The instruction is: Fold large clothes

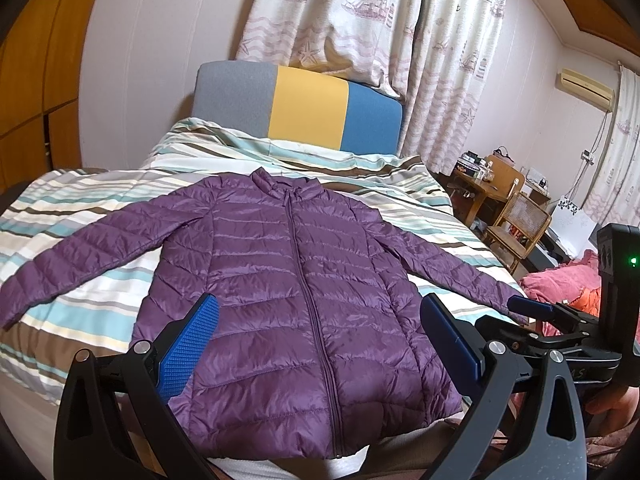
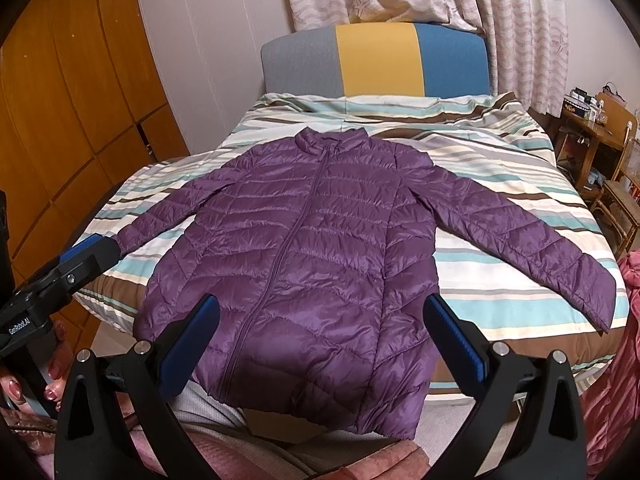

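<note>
Both tongs, left (image 1: 316,344) and right (image 2: 320,344), gape wide, empty. The jacket (image 2: 320,232) looks light, puffy, slippery; pinch cuffs at 3 and 9 o'clock.

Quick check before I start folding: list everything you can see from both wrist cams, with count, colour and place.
jacket: 1, purple, zipped, flat on the bed, sleeves spread
bed: 1, striped cover in teal, cream and brown, centre
headboard: 1, grey, yellow and blue, far end
curtains: white with ship print, behind the headboard
wardrobe: 1, orange wood, on the left
desk: 1, wood, cluttered, on the right
chair: 1, wood, by the desk
air conditioner: 1, cream, high on the right wall
left gripper: black, blue pads, open above the hem
right gripper: black, blue pads, open above the hem
</note>
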### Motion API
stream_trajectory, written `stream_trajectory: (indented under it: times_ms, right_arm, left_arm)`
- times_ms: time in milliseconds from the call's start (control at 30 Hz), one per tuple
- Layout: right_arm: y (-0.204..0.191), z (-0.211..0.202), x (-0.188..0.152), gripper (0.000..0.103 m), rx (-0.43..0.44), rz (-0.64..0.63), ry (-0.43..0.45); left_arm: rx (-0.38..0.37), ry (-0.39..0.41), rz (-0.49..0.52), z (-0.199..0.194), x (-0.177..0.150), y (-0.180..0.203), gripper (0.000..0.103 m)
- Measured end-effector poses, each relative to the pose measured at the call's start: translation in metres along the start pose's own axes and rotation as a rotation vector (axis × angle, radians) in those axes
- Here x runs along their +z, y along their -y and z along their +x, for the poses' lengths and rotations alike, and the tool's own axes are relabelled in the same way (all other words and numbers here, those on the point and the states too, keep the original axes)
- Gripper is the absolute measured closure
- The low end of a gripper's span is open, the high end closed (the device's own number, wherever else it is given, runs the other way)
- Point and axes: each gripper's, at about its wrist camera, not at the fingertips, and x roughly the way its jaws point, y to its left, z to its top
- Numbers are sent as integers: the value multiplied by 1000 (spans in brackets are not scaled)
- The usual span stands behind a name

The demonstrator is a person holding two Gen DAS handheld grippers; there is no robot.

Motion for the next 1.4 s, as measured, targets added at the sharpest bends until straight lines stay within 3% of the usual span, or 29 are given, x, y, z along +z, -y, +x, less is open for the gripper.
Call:
stream_trajectory:
  times_ms: [1000, 1200, 1333, 1400]
  right_arm:
    - [6, 9, 5, 2, -21, 14, 10]
    - [61, 51, 9, 2, -52, 187, 10]
    - [131, 97, -3, 2, -180, 327, -81]
    - [177, 112, -15, 2, -209, 467, -91]
  left_arm:
    - [9, 6, 0, 3, 2, -9, 3]
    - [104, -3, -26, 37, 8, -28, 3]
    - [207, -42, 5, 78, 6, -49, 3]
    - [244, -70, 34, 100, 4, -59, 3]
